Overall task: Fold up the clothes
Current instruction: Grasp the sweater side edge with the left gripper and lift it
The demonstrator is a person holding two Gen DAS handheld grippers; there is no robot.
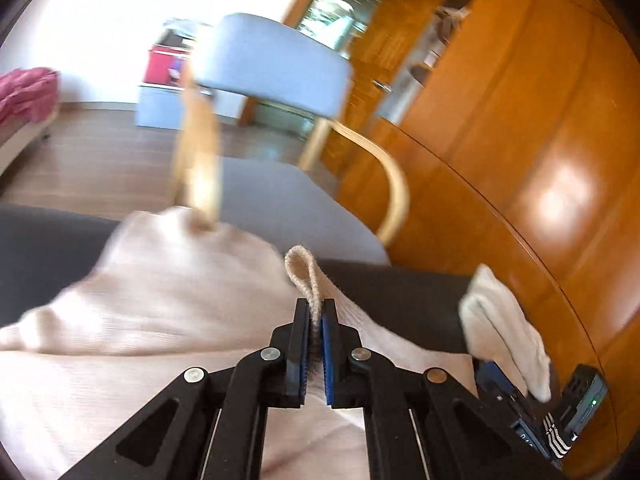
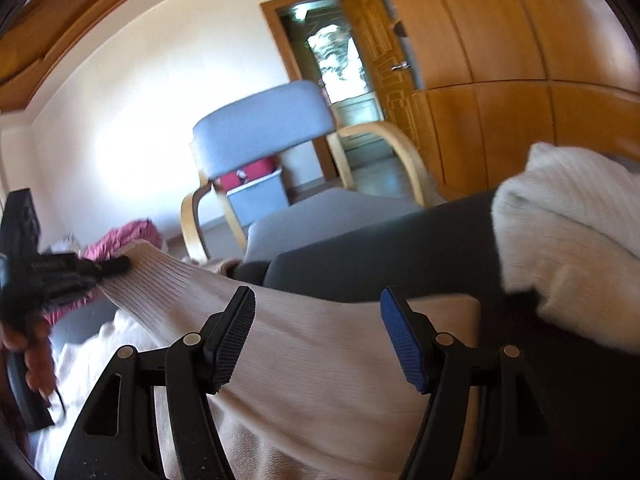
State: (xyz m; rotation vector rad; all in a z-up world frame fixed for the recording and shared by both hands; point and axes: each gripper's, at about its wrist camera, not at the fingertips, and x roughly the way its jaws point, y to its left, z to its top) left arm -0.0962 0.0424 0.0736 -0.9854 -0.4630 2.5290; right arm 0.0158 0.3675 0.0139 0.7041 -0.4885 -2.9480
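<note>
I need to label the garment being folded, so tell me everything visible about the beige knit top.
The top is a pale beige, finely ribbed knit, soft and loosely spread over a dark grey cushion. The left gripper is shut on a fold of its edge, which loops up above the fingers and shows a darker tan rim. That part is lifted and drawn taut. The right gripper is open above another stretch of it, not gripping. A white knit piece lies to the right; contact is unclear.

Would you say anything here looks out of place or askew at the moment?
Nothing looks damaged or spilled. The beige garment is only mid-fold: the left tool pinches its edge, lifted off the dark surface, while the right tool is open.
</note>
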